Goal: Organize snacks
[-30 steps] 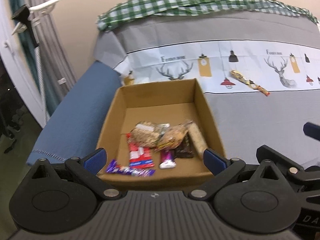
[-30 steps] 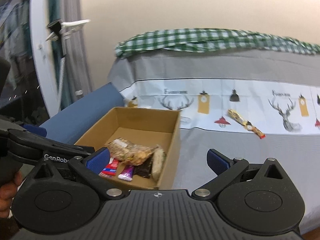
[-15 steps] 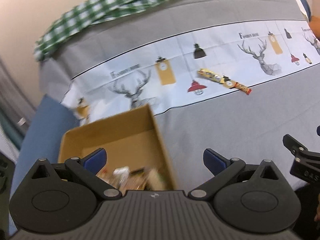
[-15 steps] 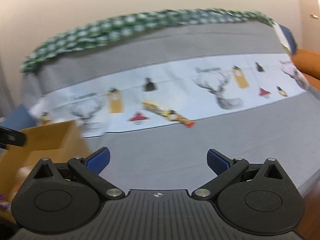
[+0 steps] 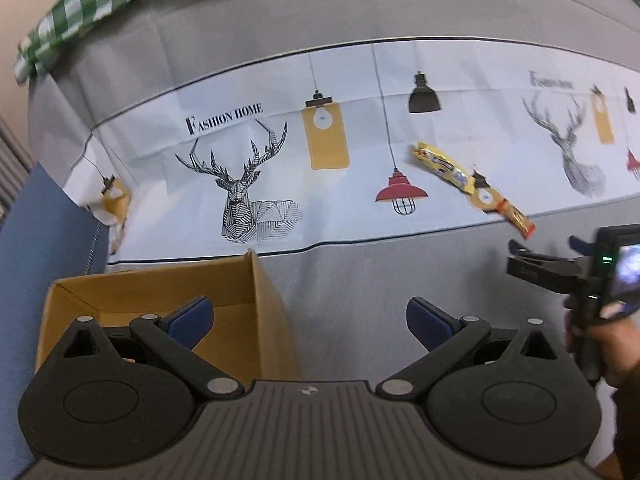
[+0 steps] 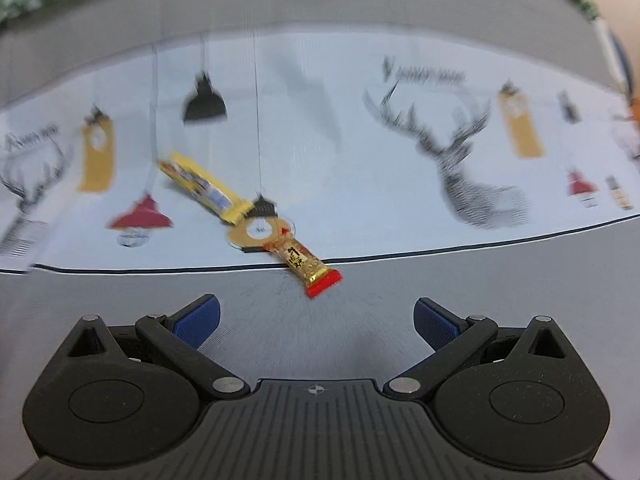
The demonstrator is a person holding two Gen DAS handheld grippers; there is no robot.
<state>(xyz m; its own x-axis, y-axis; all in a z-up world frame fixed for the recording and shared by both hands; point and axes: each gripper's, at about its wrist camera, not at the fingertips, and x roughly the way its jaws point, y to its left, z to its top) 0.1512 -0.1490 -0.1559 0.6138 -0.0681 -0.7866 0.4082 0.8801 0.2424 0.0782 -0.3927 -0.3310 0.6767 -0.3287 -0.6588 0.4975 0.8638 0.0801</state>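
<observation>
- Lying ahead of the spread jaws of the right gripper (image 6: 316, 320), two snack bars are seen on the patterned cloth (image 6: 360, 128): a gold bar with a red end (image 6: 306, 266) just beyond the jaws, slightly left of their centre line, and a yellow bar (image 6: 200, 186) farther ahead and to the left.
- The two bars are set nearly end to end along one slanted line; whether they touch cannot be told, as the right wrist view is blurred.
- Nothing is held between the right jaws.
- The jaws of the left gripper (image 5: 308, 318) are also spread wide and hold nothing.
- A cardboard box (image 5: 272, 312) is seen behind the left-hand jaw of that gripper, its right wall reaching into the gap between the jaws; its contents are hidden by the gripper body.
- From the left wrist view, both bars (image 5: 444, 166) (image 5: 518, 220) lie well ahead and to the right of the jaws.
- The right gripper (image 5: 536, 264) is seen there at the right edge, gripped by a hand (image 5: 612, 352).
</observation>
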